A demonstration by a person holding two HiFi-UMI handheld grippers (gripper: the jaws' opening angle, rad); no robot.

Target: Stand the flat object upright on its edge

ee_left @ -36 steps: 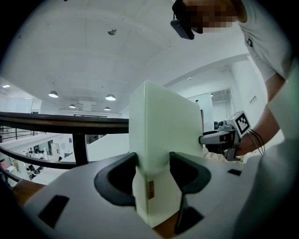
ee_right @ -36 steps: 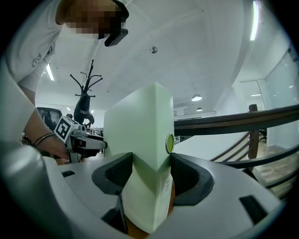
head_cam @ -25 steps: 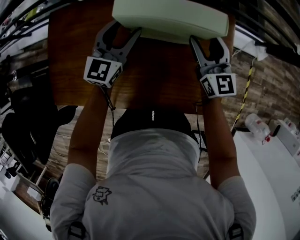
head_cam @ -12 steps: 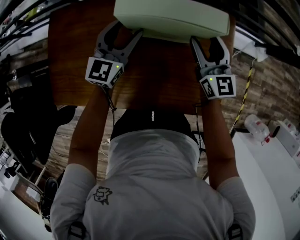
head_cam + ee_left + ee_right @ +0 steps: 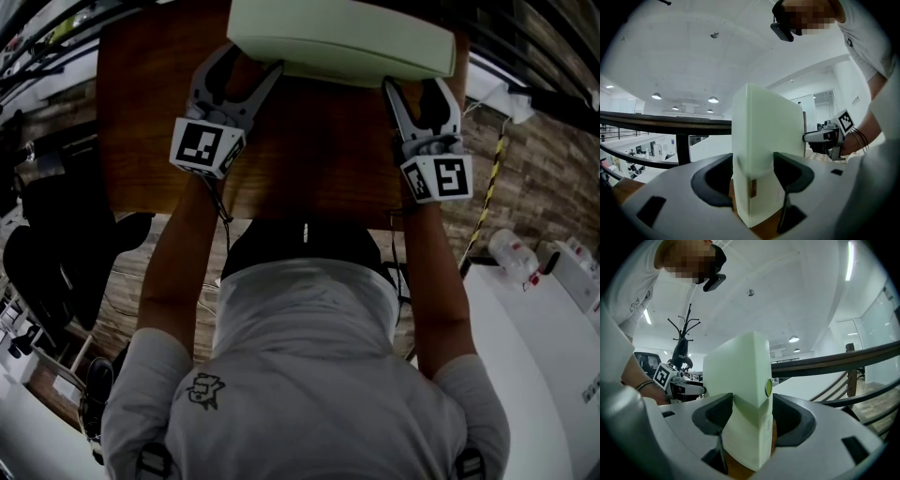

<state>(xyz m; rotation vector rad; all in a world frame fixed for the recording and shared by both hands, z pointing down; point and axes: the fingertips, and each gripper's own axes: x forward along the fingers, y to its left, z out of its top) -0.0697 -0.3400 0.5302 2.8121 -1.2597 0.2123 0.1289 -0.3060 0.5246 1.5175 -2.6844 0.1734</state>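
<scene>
The box stands on its long edge at the top middle of the frame, on the table, so I judge the standing itself done. My left gripper, at the box's left end, is opening with the corner between its jaws. My right gripper, at the right end, seems clamped on the box. What is left: release it and back both away without tipping it.

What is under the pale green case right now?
Brown wooden table, showing right beneath its bottom edge in both gripper views. The case itself covers the middle of that edge, so anything there is unseen.
</scene>
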